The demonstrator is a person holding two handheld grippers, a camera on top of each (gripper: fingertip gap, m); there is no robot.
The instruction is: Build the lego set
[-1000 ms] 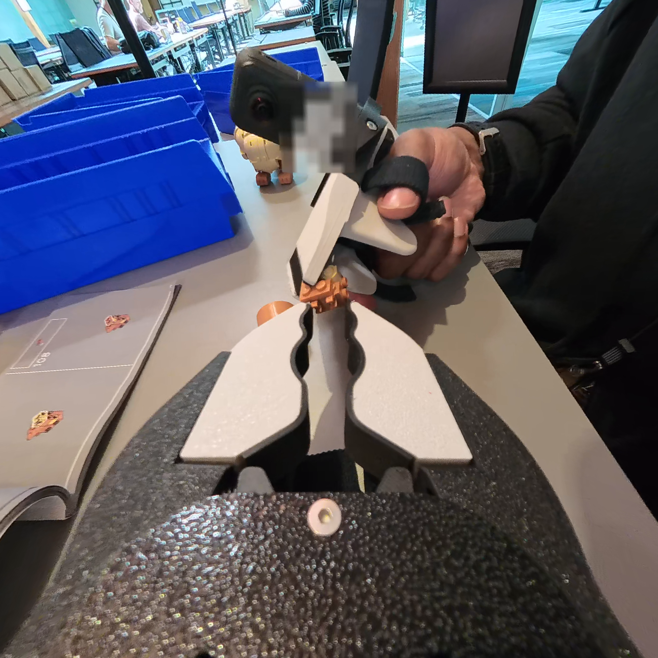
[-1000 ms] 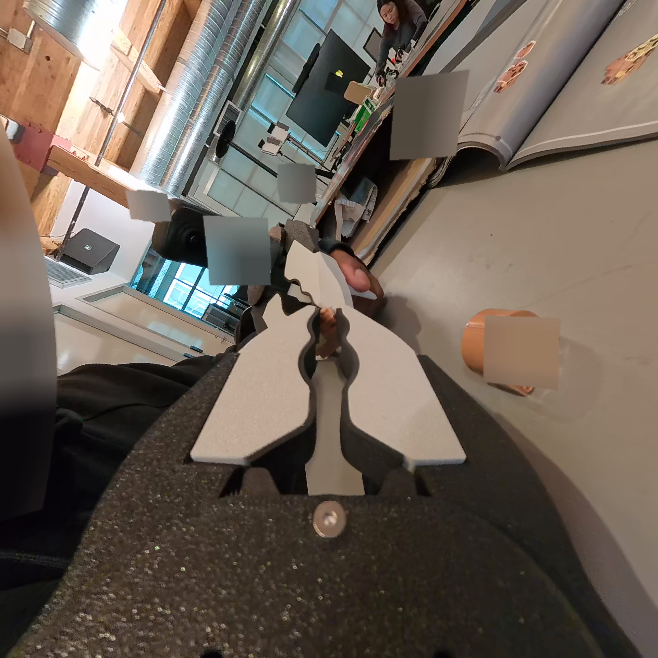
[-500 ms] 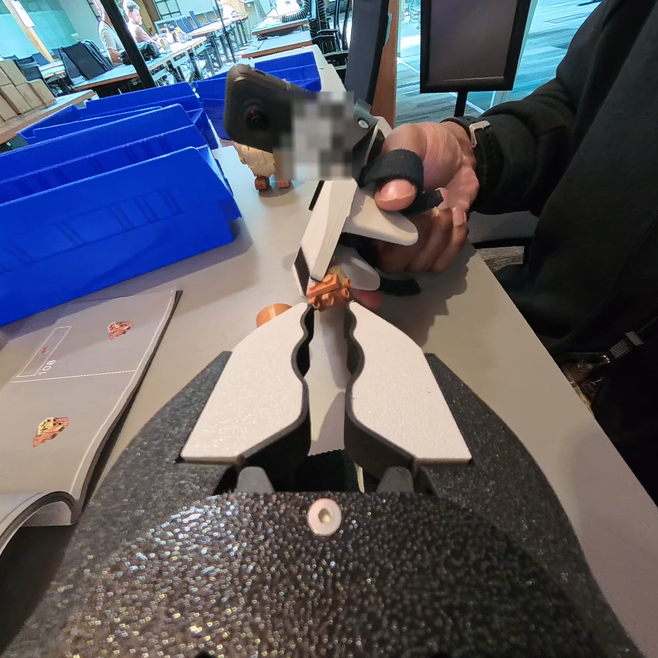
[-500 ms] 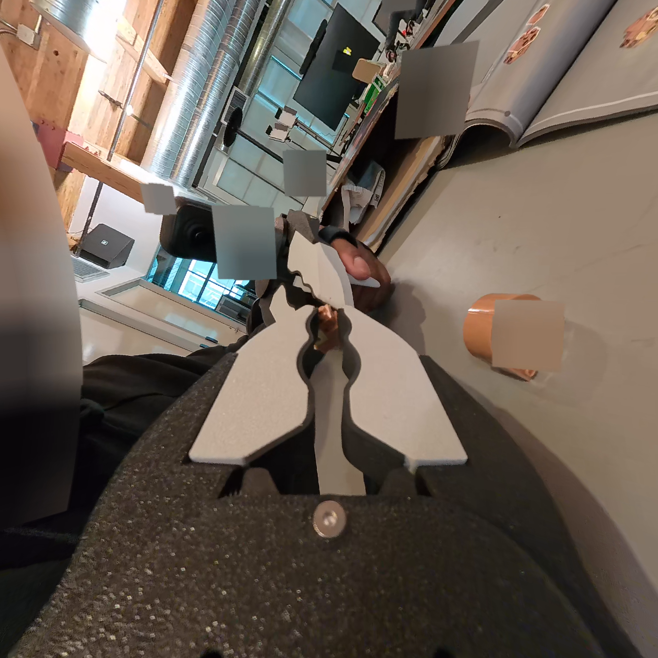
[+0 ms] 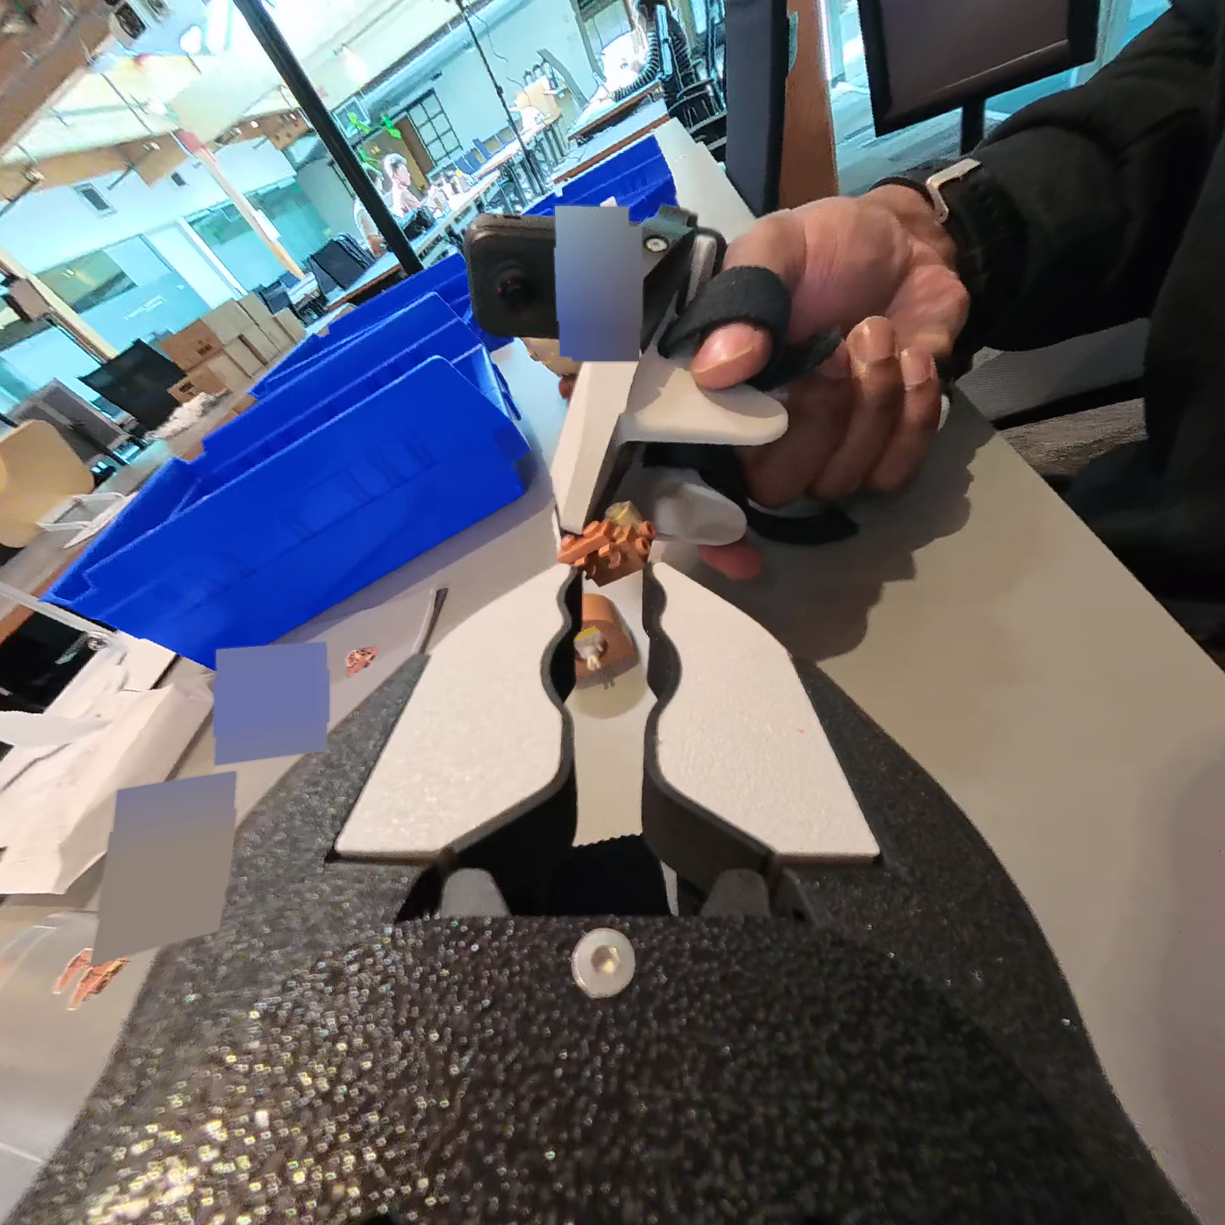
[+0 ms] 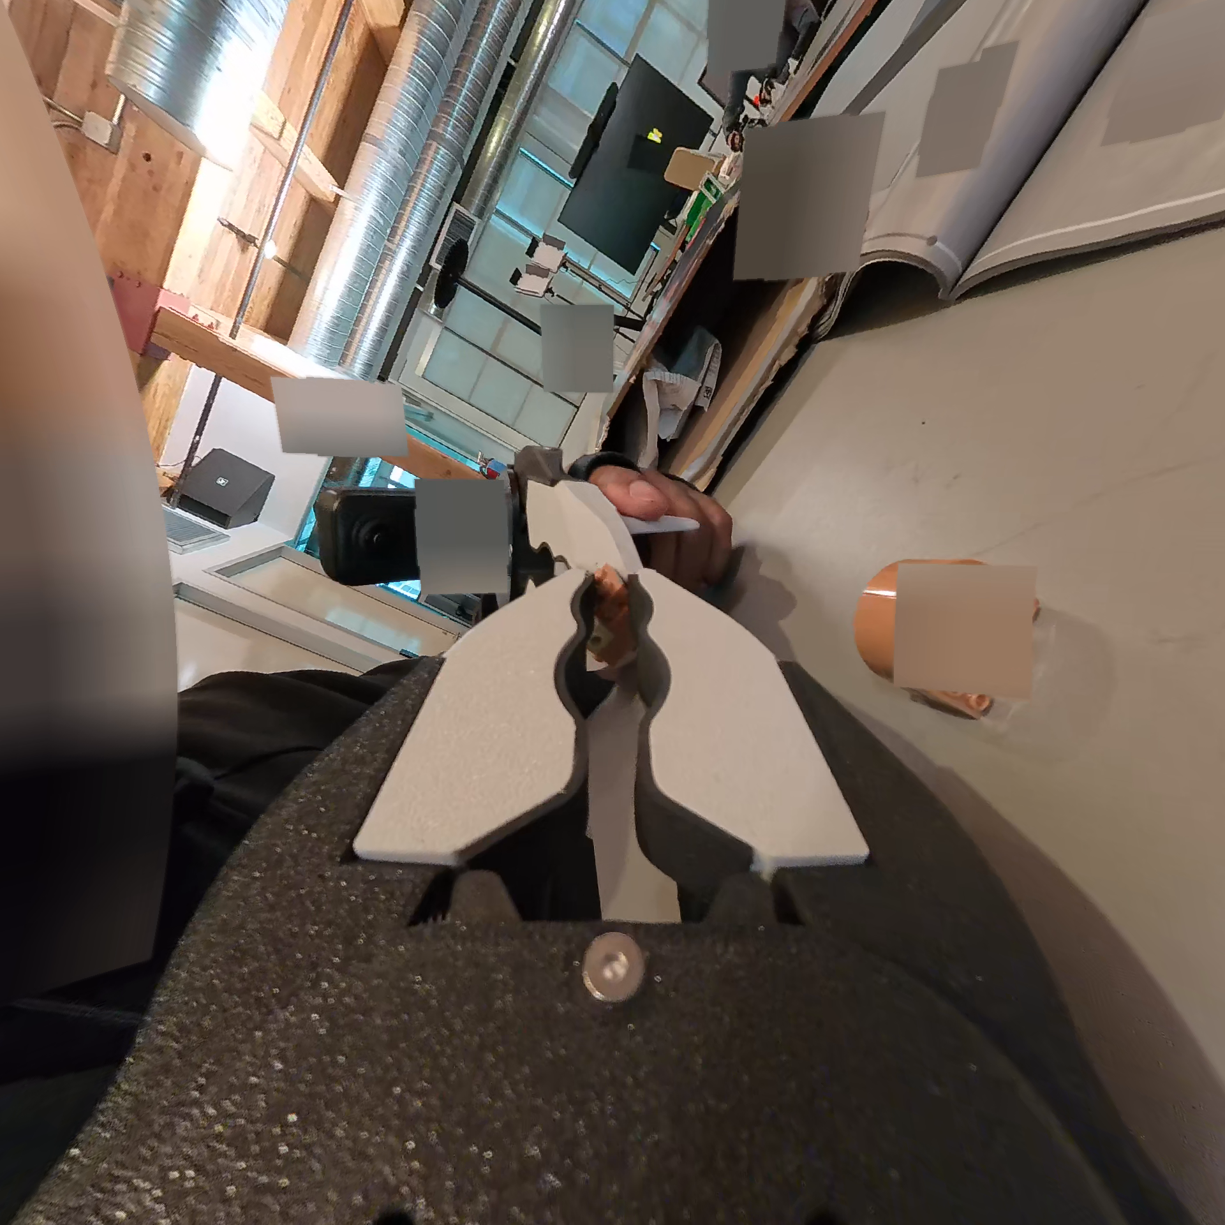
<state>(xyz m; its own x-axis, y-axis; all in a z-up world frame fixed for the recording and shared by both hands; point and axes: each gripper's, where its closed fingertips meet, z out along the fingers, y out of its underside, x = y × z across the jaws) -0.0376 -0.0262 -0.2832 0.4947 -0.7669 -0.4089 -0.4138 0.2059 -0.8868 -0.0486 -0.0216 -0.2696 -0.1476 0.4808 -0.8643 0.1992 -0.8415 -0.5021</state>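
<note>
Left claw [image 5: 608,575] has swung over so the brown cup [image 5: 600,653] now peeks between its fingers, while the right hand [image 5: 855,371] tips the right claw [image 6: 608,586] down to meet it, both clamped on the brown brick cluster [image 5: 606,547], which lies crosswise at the tips, studs up.

Blue bins [image 5: 298,490] stacked on grey tabletop [image 5: 994,663]. Open booklet [image 6: 1094,199] lies just beside bins. Dark monitor [image 5: 961,59] stands behind bins, at tabletop's far edge. Ribbed metal ducts [image 6: 411,185] overhead.
</note>
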